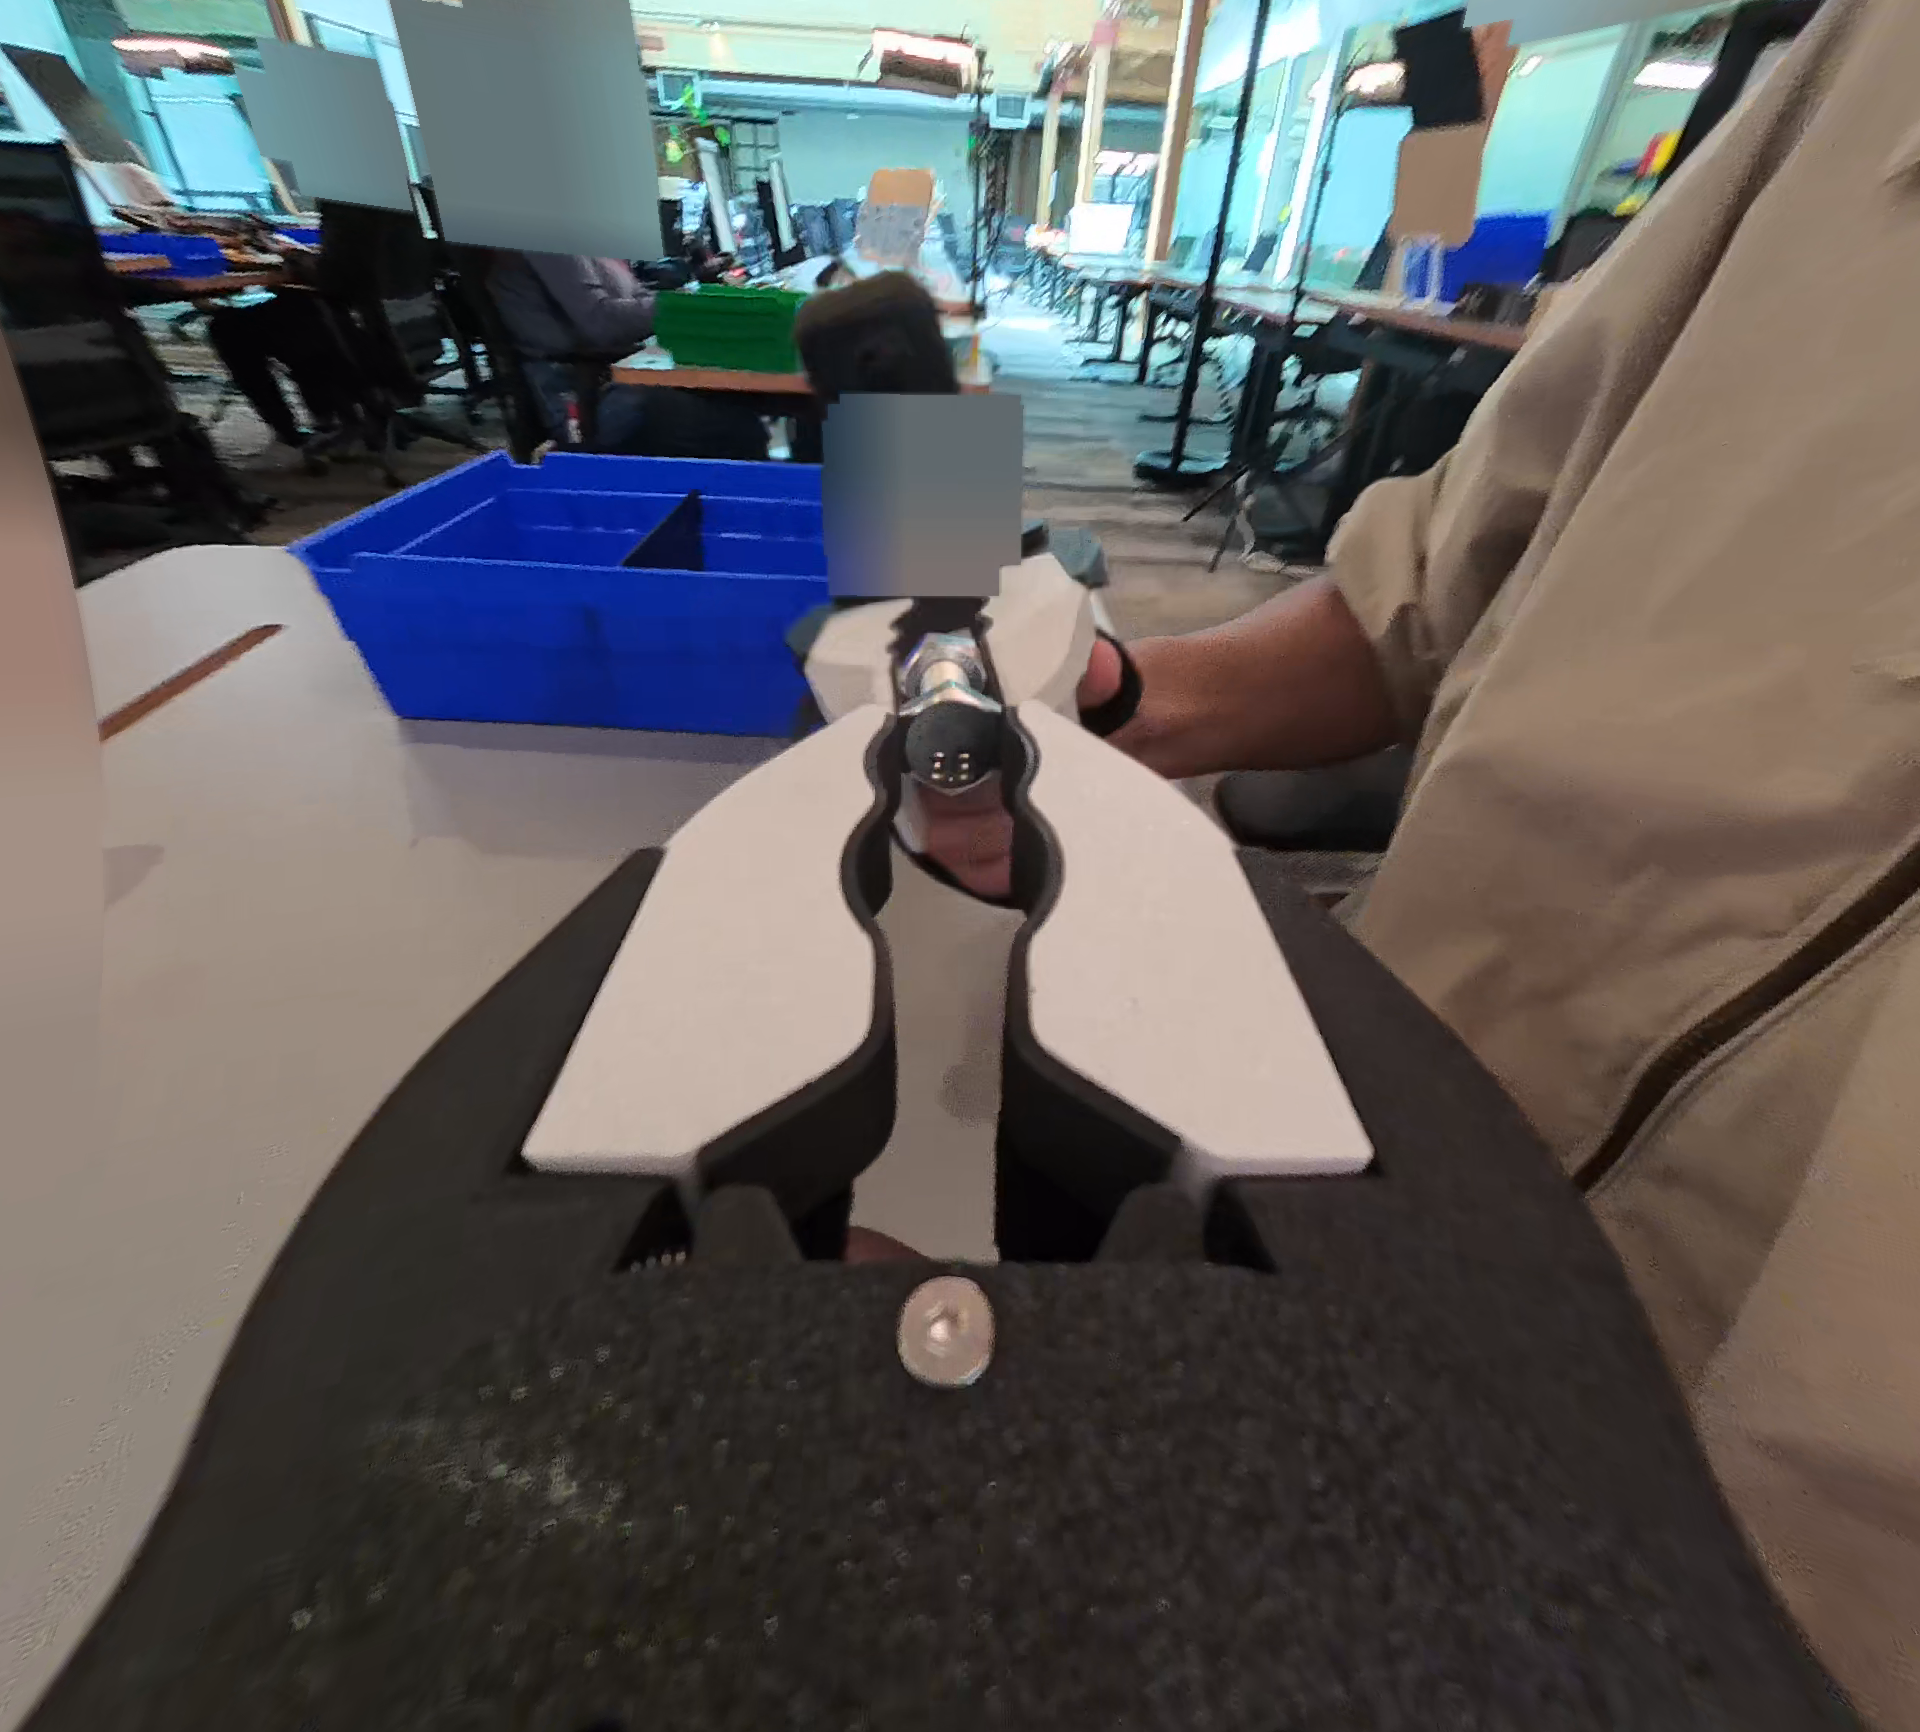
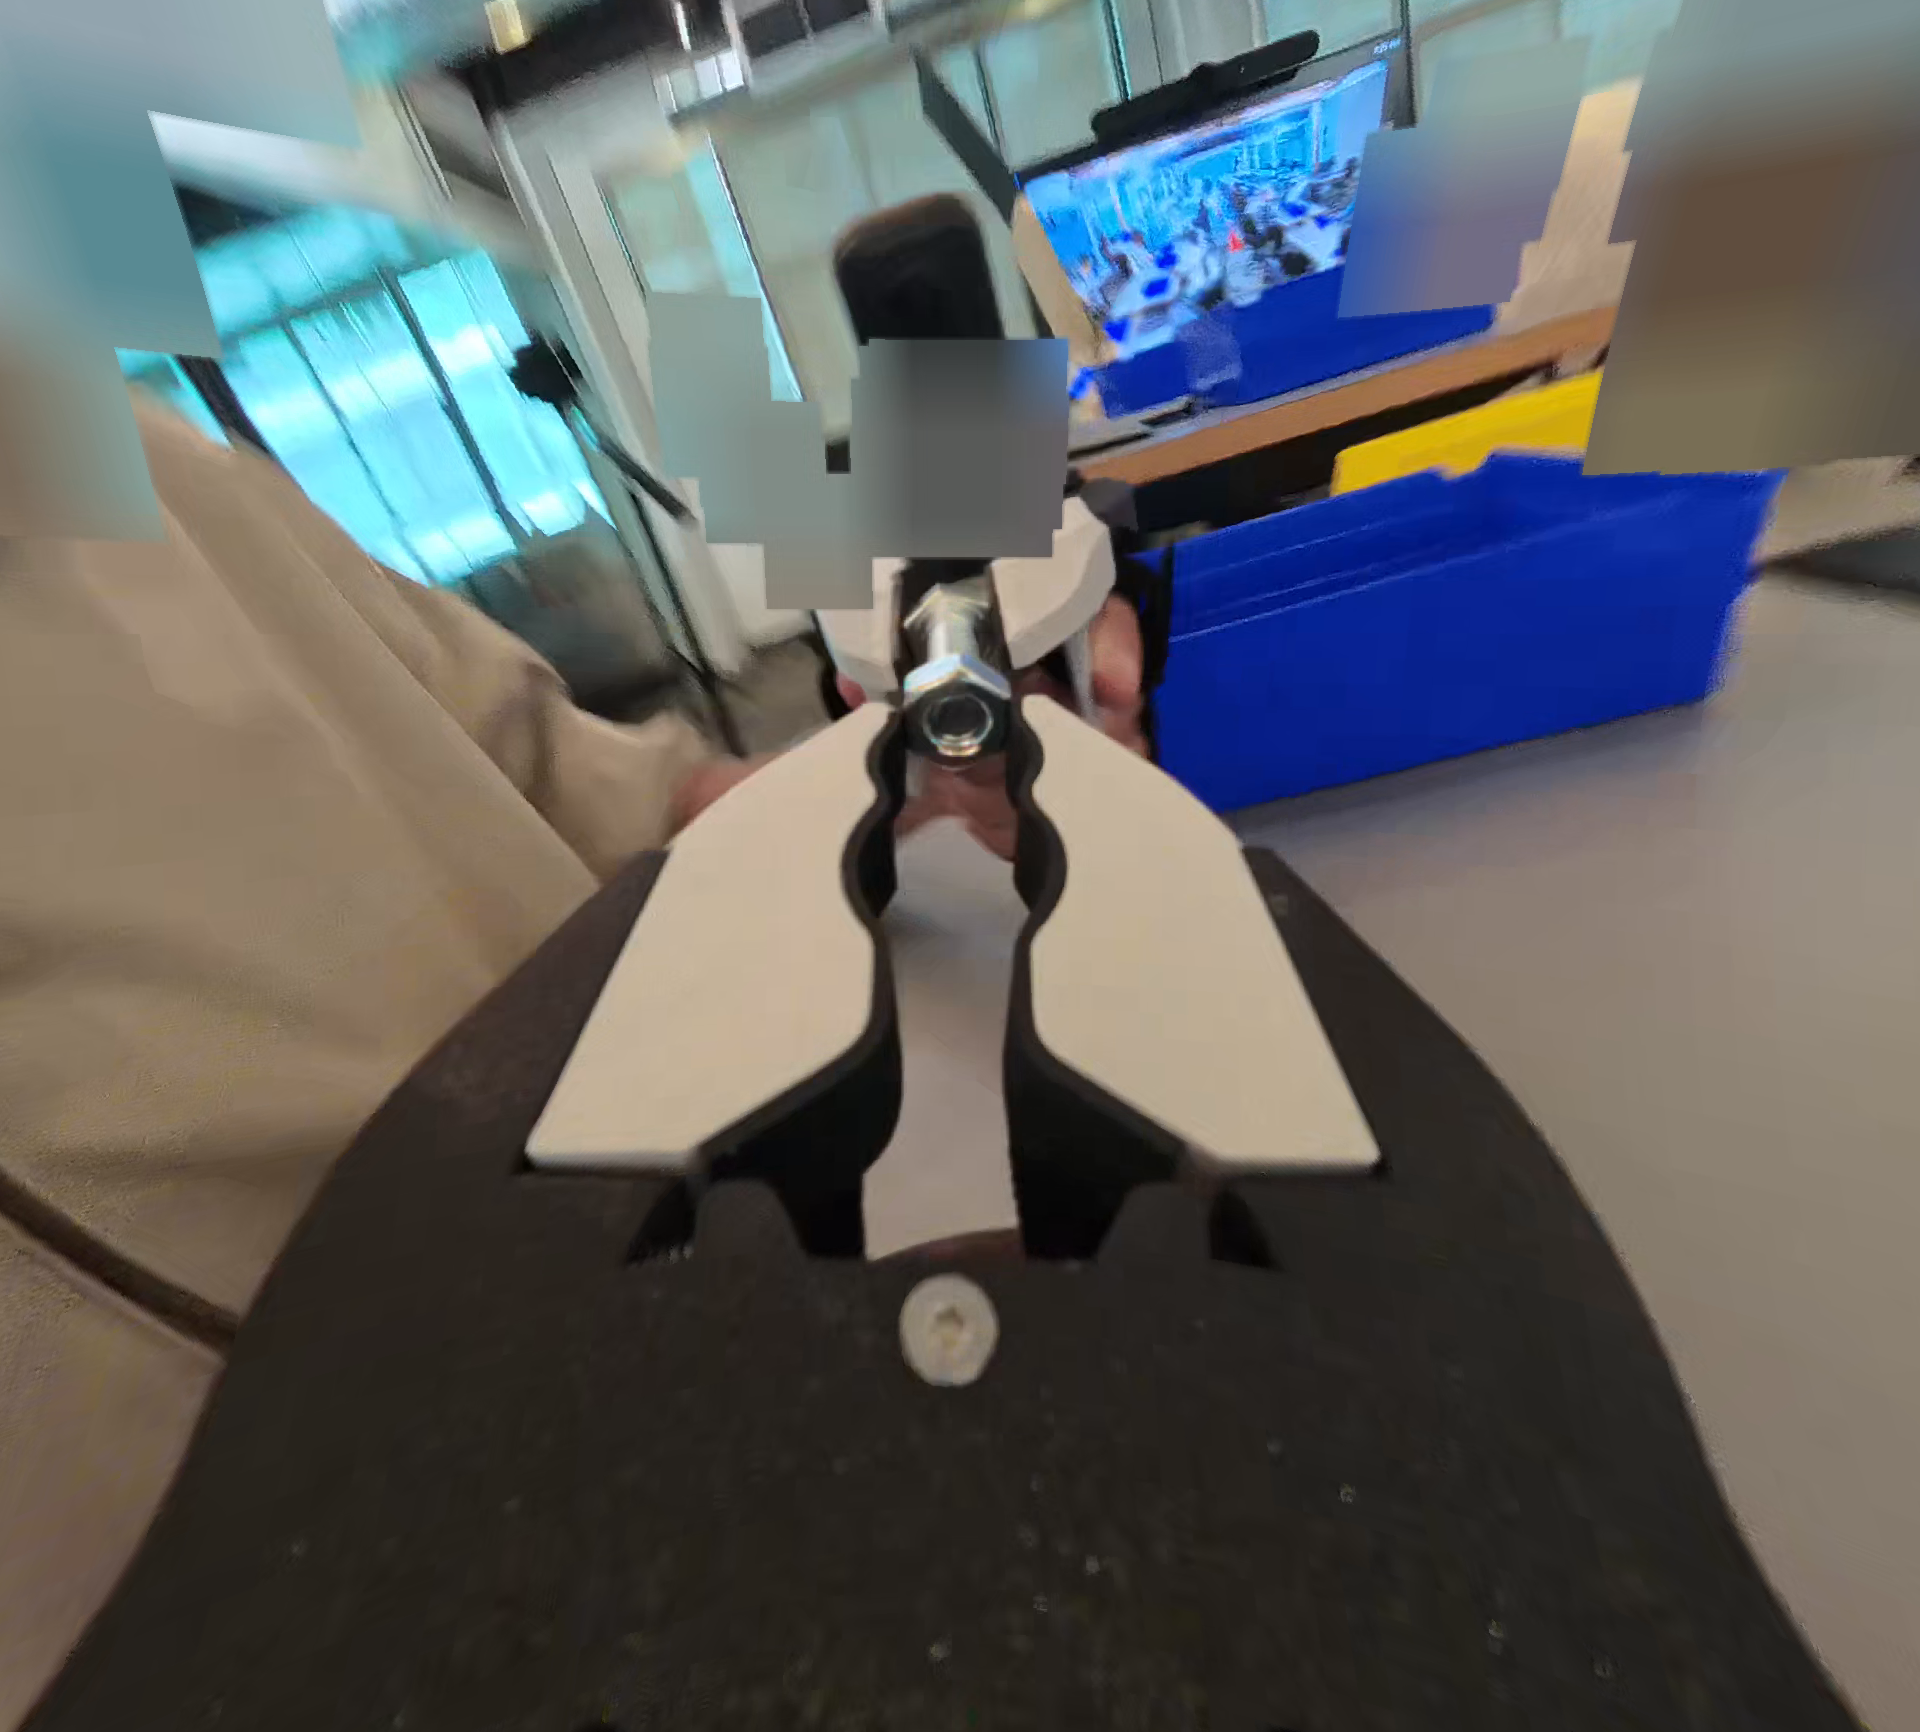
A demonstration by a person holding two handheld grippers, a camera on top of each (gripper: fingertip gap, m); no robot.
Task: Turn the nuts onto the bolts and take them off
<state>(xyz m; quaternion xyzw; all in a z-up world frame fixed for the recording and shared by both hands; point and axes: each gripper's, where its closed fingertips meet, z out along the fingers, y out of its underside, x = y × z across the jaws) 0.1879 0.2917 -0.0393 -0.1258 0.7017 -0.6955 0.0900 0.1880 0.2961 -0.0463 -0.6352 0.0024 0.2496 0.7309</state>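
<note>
left gripper [image 1: 951, 763]: jaws clamp bolt [image 1: 948, 752] head
right gripper [image 2: 951, 732]: jaws clamp nut [image 2: 953, 695]
bench [image 1: 312, 851]: pale grey, blue bin [image 1: 582, 612]
room: open workshop, rows of desks

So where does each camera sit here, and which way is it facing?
Left wrist view: sits on the left tongs, looking along them at the bolt head they grip; beyond, the blue bin, a beige sleeve.
Right wrist view: sits on the right tongs, facing the nut they clamp on the bolt's threaded end; a beige sleeve left, the bin right.
Shared: the same bolt seen from opposite ends, each view showing the other tongs.
</note>
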